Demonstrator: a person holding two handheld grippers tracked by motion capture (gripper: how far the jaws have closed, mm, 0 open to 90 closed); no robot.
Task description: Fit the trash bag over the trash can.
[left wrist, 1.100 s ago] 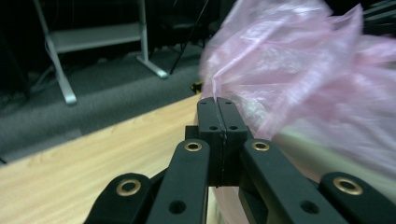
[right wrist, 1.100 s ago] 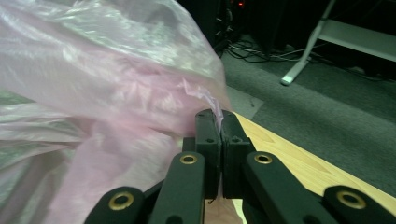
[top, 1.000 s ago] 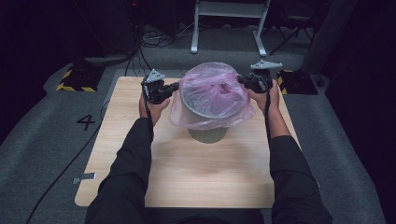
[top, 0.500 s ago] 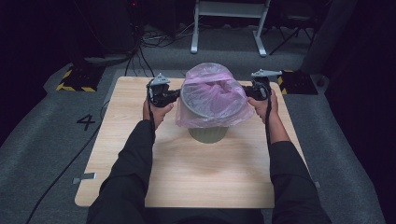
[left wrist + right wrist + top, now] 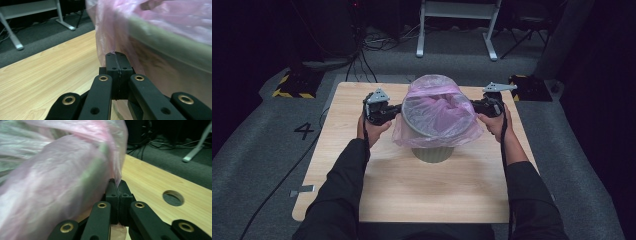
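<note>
A grey-green bin [image 5: 432, 153] stands upright in the middle of the wooden table [image 5: 432, 195]. A thin pink plastic bag [image 5: 438, 112] lines it, and its rim is pulled outward over the bin's edge on both sides. My left gripper [image 5: 398, 111] is at the bin's left side, jaws shut on the bag's film [image 5: 105, 47]. My right gripper [image 5: 474, 106] is at the bin's right side, likewise shut on the bag [image 5: 117, 173]. The bin wall [image 5: 175, 62] shows through the film in the left gripper view.
The table has a round hole [image 5: 173, 197] near its right edge. Grey carpet surrounds it, with a white metal frame [image 5: 457, 27], cables [image 5: 377, 42] and yellow-black striped blocks [image 5: 289, 85] behind. A cable [image 5: 282, 175] trails off the left side.
Both grippers have come down with the bag's rim, stretching the pink film lower over the bin's edge. The bag's puffed top has flattened.
</note>
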